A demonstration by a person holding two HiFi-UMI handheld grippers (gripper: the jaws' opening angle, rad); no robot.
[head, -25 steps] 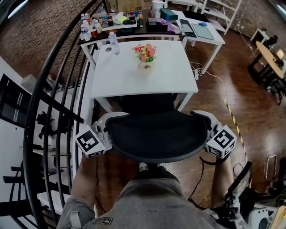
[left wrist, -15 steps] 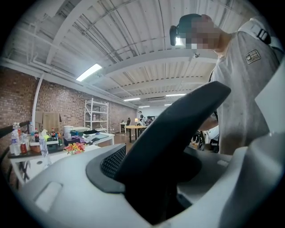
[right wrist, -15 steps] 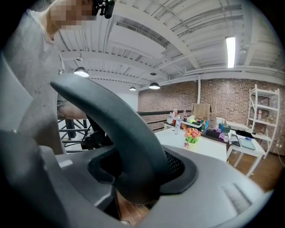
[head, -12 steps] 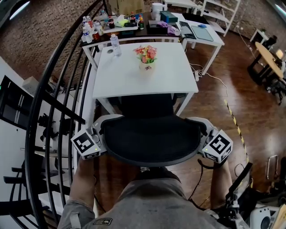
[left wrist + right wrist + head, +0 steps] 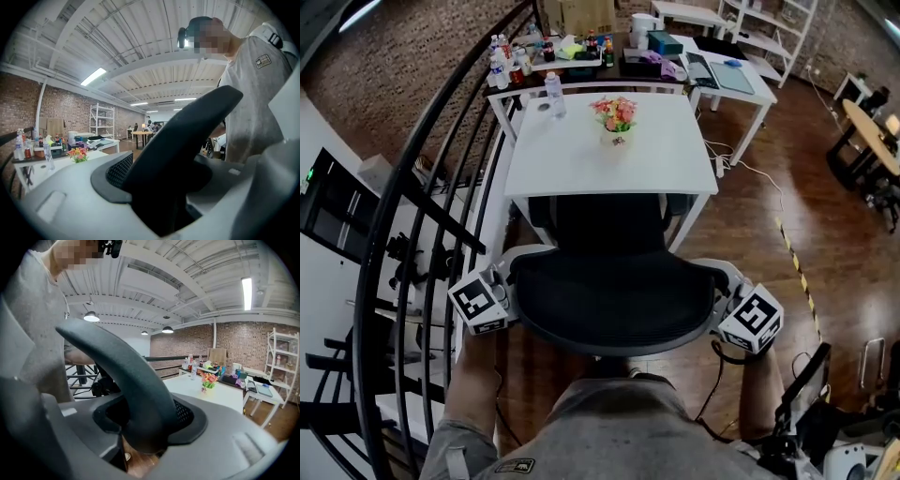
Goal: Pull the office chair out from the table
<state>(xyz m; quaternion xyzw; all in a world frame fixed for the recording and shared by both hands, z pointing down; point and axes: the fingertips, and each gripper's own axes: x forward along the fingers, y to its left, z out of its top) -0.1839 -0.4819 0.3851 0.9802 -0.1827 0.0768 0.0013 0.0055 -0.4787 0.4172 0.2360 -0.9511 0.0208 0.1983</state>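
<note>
The black mesh office chair (image 5: 614, 295) stands in front of the white table (image 5: 675, 173), its seat (image 5: 605, 225) partly out from under the table's edge. My left gripper (image 5: 514, 281) is closed on the left edge of the backrest (image 5: 178, 140), and its jaws have just been opening a little. My right gripper (image 5: 724, 291) is closed on the right edge of the backrest (image 5: 136, 380), and its jaws have just been closing. In both gripper views the black backrest rim runs between the grey jaws.
A flower pot (image 5: 616, 117) and a water bottle (image 5: 551, 92) stand on the table. A black stair railing (image 5: 412, 216) runs close on the left. Behind are a cluttered table (image 5: 581, 52) and shelves. Striped floor tape (image 5: 792, 258) and a cable lie to the right.
The chair and both grippers have come back toward me, away from the table. More of the seat shows between the table edge and the backrest.
</note>
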